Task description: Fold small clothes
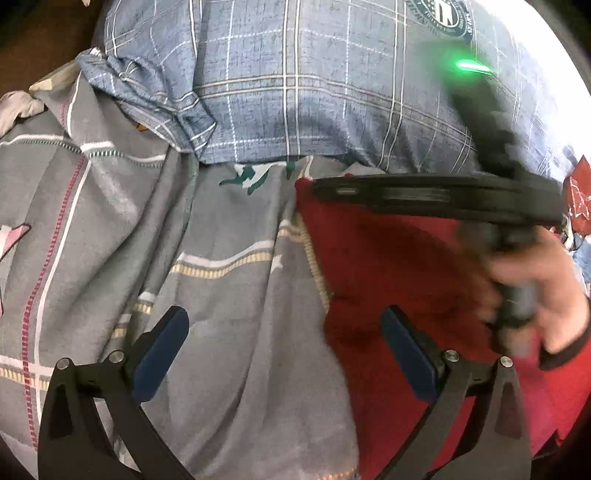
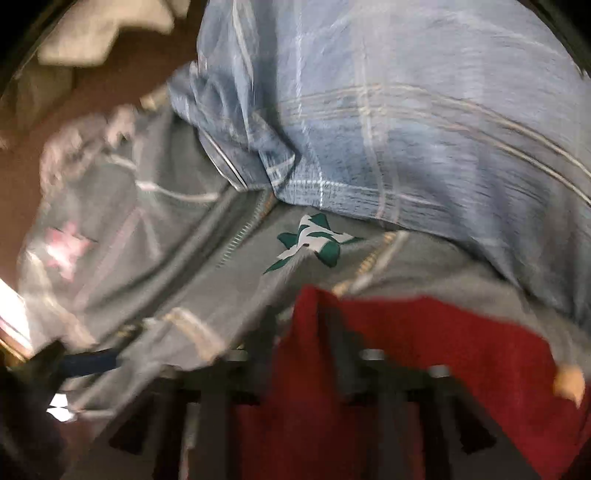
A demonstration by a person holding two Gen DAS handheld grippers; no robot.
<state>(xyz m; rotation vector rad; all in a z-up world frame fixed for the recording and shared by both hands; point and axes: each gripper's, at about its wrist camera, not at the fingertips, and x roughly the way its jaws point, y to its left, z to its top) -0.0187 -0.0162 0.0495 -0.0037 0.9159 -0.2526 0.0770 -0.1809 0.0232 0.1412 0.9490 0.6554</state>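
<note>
A small red cloth (image 1: 388, 266) lies on the grey patterned bedsheet (image 1: 240, 295). My left gripper (image 1: 282, 317) hovers open over the cloth's left edge, one blue pad above the sheet and the other above the red fabric. The black body of the right gripper (image 1: 424, 195) crosses the cloth's far edge, held by a hand (image 1: 554, 302). The right wrist view is blurred. There the red cloth (image 2: 424, 350) lies between and around the right gripper (image 2: 304, 332), whose dark fingers stand apart. A blue pad (image 2: 88, 362) of the left gripper shows at lower left.
A blue plaid pillow (image 1: 295, 92) lies just beyond the cloth, also in the right wrist view (image 2: 406, 110). A pale crumpled cloth (image 1: 18, 107) sits at the sheet's far left edge. Brown floor (image 2: 129, 74) and a white cloth (image 2: 103, 29) lie beyond the bed.
</note>
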